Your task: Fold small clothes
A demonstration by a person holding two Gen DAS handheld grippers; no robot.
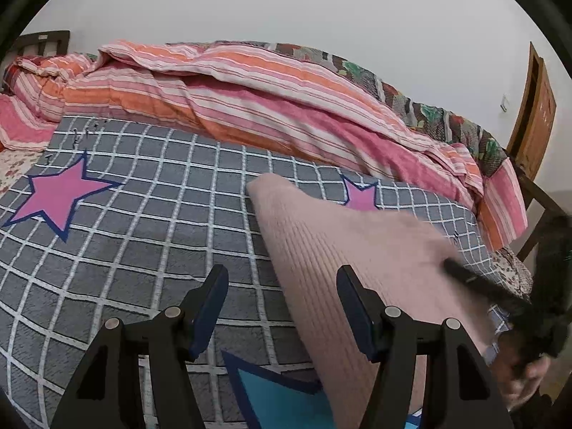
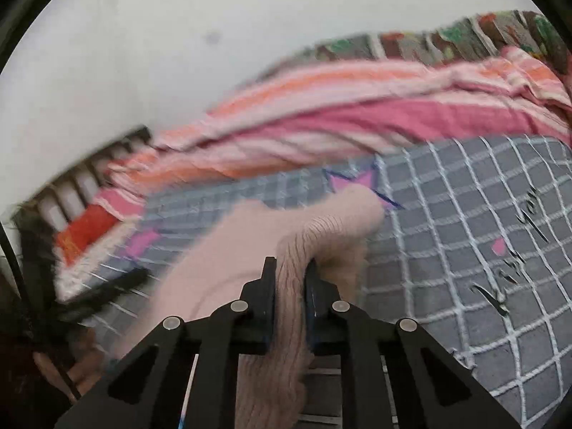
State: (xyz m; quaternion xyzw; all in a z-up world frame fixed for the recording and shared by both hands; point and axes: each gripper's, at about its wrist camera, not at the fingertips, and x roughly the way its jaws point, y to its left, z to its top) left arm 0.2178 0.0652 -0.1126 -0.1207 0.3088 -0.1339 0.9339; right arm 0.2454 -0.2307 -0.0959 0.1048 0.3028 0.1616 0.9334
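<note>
A pale pink ribbed knit garment [image 1: 343,246] lies across the grey checked blanket [image 1: 143,221] and is lifted at its right side. My left gripper [image 1: 282,286] is open and empty, its right finger over the garment's near edge. My right gripper [image 2: 290,268] is shut on a bunched fold of the same garment [image 2: 321,228] and holds it above the blanket [image 2: 464,214]. In the left wrist view the right gripper [image 1: 475,282] shows blurred at the garment's right edge. The left gripper [image 2: 107,286] appears as a dark blur in the right wrist view.
A pink and orange striped duvet [image 1: 221,89] is heaped along the far side of the bed, with a patterned quilt [image 1: 429,107] behind it. A wooden headboard [image 1: 43,41] is at the far left, a wooden door [image 1: 532,107] at the right. The blanket has pink stars [image 1: 57,196].
</note>
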